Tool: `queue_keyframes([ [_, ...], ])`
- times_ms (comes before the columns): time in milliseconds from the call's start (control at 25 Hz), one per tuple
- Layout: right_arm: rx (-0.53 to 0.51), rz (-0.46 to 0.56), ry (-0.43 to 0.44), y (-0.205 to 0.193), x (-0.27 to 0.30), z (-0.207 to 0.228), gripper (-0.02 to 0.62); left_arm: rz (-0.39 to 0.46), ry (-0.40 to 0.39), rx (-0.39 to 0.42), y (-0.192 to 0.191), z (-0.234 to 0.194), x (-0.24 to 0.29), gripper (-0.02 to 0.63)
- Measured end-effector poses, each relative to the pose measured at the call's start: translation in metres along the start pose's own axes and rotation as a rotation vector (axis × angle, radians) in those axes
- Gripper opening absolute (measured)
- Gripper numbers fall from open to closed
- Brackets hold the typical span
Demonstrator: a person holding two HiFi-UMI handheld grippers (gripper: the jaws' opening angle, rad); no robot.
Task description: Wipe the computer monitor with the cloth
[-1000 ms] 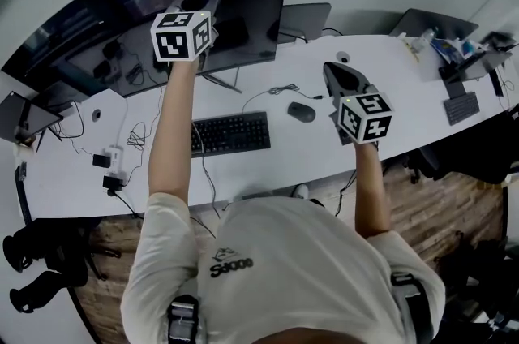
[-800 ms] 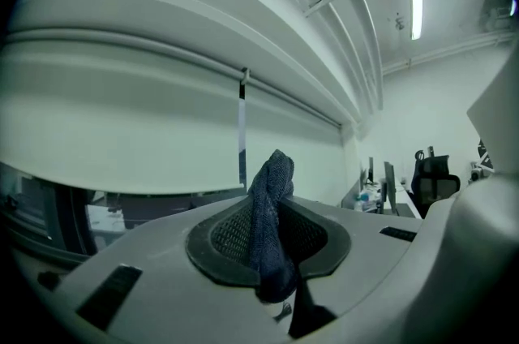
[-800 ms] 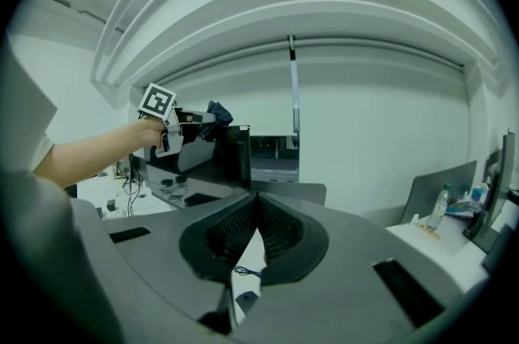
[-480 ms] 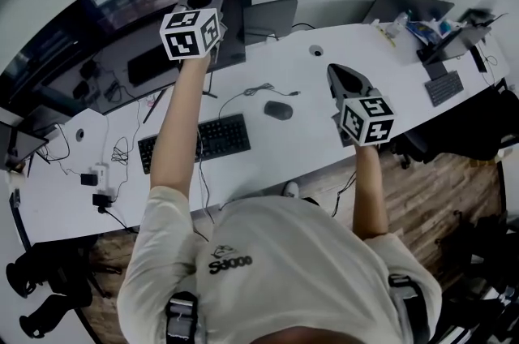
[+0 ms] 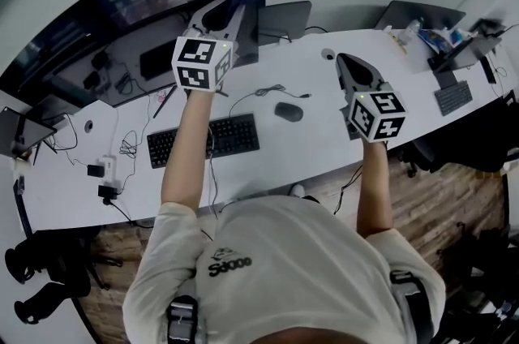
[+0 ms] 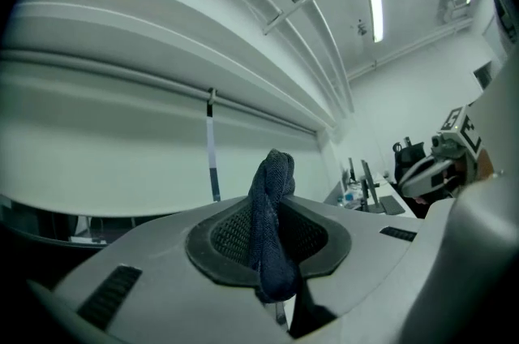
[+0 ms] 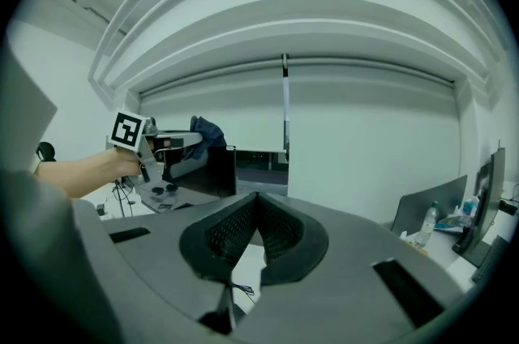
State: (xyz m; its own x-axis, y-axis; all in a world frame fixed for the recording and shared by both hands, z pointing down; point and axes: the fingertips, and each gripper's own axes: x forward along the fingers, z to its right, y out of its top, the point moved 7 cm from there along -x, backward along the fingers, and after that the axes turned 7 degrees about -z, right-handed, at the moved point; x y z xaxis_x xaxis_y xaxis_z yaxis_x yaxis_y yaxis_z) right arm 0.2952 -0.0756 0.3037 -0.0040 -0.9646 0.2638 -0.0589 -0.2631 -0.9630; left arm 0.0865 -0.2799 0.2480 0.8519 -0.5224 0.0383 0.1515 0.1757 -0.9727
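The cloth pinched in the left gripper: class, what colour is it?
The cloth is dark blue, seen best in the left gripper view.

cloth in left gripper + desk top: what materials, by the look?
Cloth: dark blue knitted fabric, matte, possibly microfibre; a fine looped weave shows and it folds softly.
Desk top: smooth white, likely laminate or painted board; even surface, no grain; core cannot be told.
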Motion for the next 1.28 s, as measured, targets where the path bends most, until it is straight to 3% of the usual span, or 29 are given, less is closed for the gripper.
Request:
queue_keyframes([
  [200, -0.071, 0.044, 0.030, 0.024, 0.020, -0.021, -0.003, -0.015, 0.045, -0.014, -0.008, -0.015, -0.051, 0.078],
  [400, -0.105, 0.081, 0.111, 0.042, 0.044, -0.047, -0.003, -0.021, 0.100, -0.065, -0.020, -0.031, -0.098, 0.080],
  [720, -0.199, 0.119, 0.236, 0.062, 0.075, -0.094, -0.003, -0.088, 0.209, -0.069, -0.042, -0.045, -0.157, 0.080],
  [1000, -0.263, 0.155, 0.301, 0.070, 0.089, -0.122, -0.003, -0.127, 0.296, -0.089, -0.056, -0.051, -0.187, 0.080],
  [1280, -0.336, 0.142, 0.342, 0.065, 0.101, -0.136, -0.003, -0.169, 0.345, -0.027, -0.060, -0.046, -0.192, 0.080],
])
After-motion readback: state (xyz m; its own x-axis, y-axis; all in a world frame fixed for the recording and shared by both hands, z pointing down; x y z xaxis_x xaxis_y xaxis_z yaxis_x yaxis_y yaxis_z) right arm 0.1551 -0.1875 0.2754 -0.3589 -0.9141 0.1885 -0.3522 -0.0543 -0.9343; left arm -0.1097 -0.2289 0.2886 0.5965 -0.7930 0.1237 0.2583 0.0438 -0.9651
